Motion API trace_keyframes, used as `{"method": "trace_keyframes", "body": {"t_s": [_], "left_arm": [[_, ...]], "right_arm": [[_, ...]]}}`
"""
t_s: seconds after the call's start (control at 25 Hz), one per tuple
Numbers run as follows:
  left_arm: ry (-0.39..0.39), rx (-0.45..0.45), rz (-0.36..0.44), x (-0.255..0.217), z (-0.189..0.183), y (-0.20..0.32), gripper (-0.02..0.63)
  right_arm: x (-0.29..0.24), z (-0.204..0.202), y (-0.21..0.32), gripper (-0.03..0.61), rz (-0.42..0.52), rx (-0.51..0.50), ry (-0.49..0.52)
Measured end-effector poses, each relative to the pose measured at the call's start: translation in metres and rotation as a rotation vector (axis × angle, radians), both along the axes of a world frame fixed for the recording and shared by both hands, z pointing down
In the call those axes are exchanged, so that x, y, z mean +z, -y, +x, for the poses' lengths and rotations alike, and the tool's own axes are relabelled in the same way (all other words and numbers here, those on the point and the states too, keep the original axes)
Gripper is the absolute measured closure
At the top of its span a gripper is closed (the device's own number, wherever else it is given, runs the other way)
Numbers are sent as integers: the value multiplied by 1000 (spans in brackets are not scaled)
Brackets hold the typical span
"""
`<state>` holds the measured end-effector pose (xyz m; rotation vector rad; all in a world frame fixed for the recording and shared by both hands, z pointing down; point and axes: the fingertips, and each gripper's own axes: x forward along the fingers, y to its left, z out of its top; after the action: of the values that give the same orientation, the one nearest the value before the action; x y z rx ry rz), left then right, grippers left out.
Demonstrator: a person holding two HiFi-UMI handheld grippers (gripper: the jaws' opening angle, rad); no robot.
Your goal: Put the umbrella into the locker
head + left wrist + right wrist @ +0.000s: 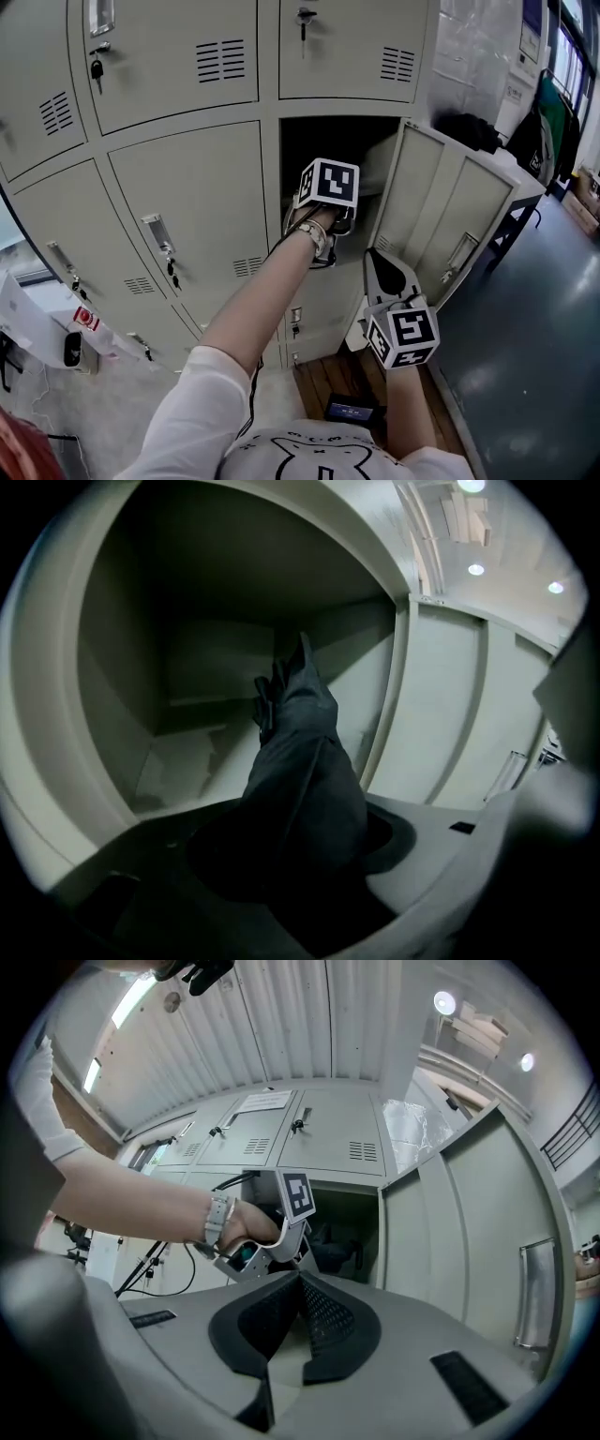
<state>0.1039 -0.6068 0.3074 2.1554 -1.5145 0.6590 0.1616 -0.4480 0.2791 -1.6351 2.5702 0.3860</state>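
Pale grey metal lockers (183, 192) fill the wall in front of me, and one square compartment (323, 141) among them stands open, its door (450, 220) swung out to the right. Through the left gripper view I see the dark folded fabric umbrella (300, 761) reaching forward and upward into that compartment. Its narrow end is up near the back wall and its thicker end is down between my jaws. I cannot tell whether any part of it rests on the compartment floor. My left gripper (302, 850) is clamped on the umbrella, with the black pads pressed against the cloth on both sides. In the head view that gripper sits right at the mouth of the opening, its marker cube (328, 183) facing me and a pale watch strap (314, 236) on the wrist behind it. My right gripper (386, 272) hangs lower and to the right, near the bottom of the open door, and points up toward the lockers. Its own view shows its jaws together at the tips with nothing between them. A small key (96, 67) hangs from the lock of a closed door at upper left. Below the lockers, a strip of brown wooden boards (323, 375) meets a dark grey glossy floor (525, 356) on the right.
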Motion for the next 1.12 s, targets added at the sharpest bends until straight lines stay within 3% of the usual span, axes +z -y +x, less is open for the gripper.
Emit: {"method": "trace_keyframes", "body": {"t_s": [0.28,0.52,0.72,0.92,1.12], "left_arm": [[176,-28,-19,-1,-2,40,367],[218,-45,-48,-4,-5,67,364],[363,-58,-38,-8,-19,88,360],[331,-60,-107,-2,-23,100,360],[363,-18,-143,-2,-22,101,353]], "right_arm": [[12,8,13,566,-30,-26,21],[13,8,26,566,-33,-58,18],[7,6,39,566,-27,-81,-1],[-1,6,54,566,-19,-90,-7],[-13,0,66,566,-1,-105,-20]]}}
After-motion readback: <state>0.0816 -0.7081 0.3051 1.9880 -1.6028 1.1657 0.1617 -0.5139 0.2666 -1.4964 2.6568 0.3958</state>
